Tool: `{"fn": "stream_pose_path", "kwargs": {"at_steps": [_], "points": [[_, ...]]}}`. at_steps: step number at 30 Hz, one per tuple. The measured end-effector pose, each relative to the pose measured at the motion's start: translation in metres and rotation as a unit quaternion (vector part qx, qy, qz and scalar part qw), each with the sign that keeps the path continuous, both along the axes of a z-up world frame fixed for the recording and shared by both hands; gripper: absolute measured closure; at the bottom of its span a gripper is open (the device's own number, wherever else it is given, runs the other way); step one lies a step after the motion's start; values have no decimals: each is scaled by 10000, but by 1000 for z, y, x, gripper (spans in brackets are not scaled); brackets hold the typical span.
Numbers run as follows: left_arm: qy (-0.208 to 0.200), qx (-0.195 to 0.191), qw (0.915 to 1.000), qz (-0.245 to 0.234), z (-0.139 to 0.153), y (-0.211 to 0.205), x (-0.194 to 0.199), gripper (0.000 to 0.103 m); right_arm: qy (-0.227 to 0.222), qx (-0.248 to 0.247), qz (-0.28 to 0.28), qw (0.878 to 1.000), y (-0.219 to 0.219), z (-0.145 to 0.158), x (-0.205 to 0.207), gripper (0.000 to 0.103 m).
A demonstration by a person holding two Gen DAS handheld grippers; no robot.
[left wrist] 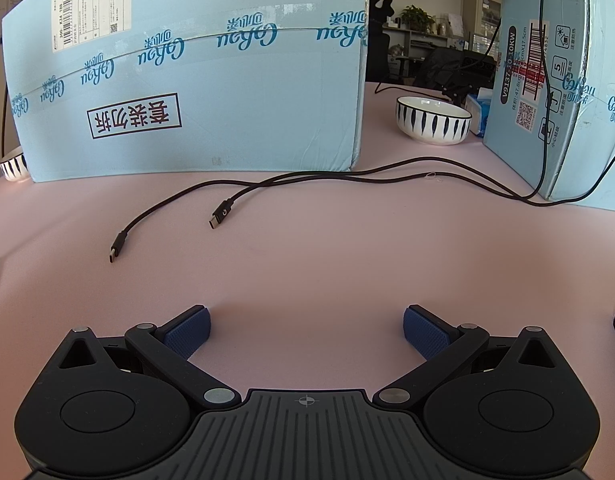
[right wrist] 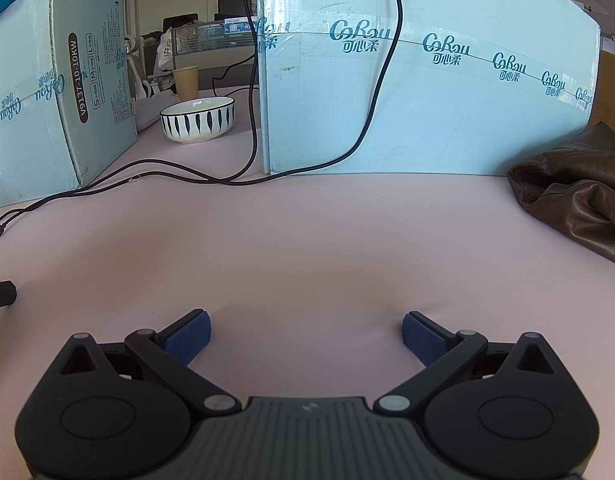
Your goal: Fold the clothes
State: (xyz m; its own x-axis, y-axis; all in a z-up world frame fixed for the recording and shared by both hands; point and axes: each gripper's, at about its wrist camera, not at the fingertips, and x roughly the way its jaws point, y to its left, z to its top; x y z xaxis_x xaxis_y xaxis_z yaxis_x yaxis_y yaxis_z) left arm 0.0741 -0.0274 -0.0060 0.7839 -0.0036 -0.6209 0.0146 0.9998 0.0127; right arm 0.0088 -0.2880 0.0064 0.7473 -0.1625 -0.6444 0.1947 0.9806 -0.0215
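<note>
Meanwhile, left tongs (left wrist: 306, 330) spread wide, blue pads (left wrist: 187, 334) far apart and gripping nothing, poised low over the pink desk (left wrist: 307, 264). Right tongs (right wrist: 306, 334) likewise spread wide and holding nothing, pads (right wrist: 423, 340) apart over bare pink surface. Brown leather-like garment (right wrist: 579, 196) crumpled at the far right of the desk in the right wrist view, well apart from the right tongs, resting beside the base of the big pale blue carton (right wrist: 427, 100). No sight of that garment in the left wrist view. Far ahead of the left tongs, a large light blue box (left wrist: 195, 88) printed with upside-down lettering and a shipping label, standing on the desk. To its right, a white bowl with dark stripes (left wrist: 433, 120), set in the gap between that box and a second blue box (left wrist: 547, 92) at the far right. Two black cables (left wrist: 347, 178) trailing across the desk between tongs and boxes, their plug ends (left wrist: 117, 248) lying free on the pink surface, near each other but not touching. Part of another striped bowl (left wrist: 13, 166) peeking out at the far left, beside the large box. From the right wrist view, the striped bowl (right wrist: 197, 120) far left of centre, with a paper cup (right wrist: 186, 82) behind it.
</note>
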Motion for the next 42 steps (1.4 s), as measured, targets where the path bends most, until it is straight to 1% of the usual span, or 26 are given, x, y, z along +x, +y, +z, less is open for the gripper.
{"fn": "stream_pose_path", "kwargs": {"at_steps": [34,42], "points": [[1,1,10000,-1,0,0,0,0,1,-49,-2,10000,3,-1,2,0],[5,-18,10000,-2,0,1,0,0,0,-125,1,9999,2,0,1,0]]}}
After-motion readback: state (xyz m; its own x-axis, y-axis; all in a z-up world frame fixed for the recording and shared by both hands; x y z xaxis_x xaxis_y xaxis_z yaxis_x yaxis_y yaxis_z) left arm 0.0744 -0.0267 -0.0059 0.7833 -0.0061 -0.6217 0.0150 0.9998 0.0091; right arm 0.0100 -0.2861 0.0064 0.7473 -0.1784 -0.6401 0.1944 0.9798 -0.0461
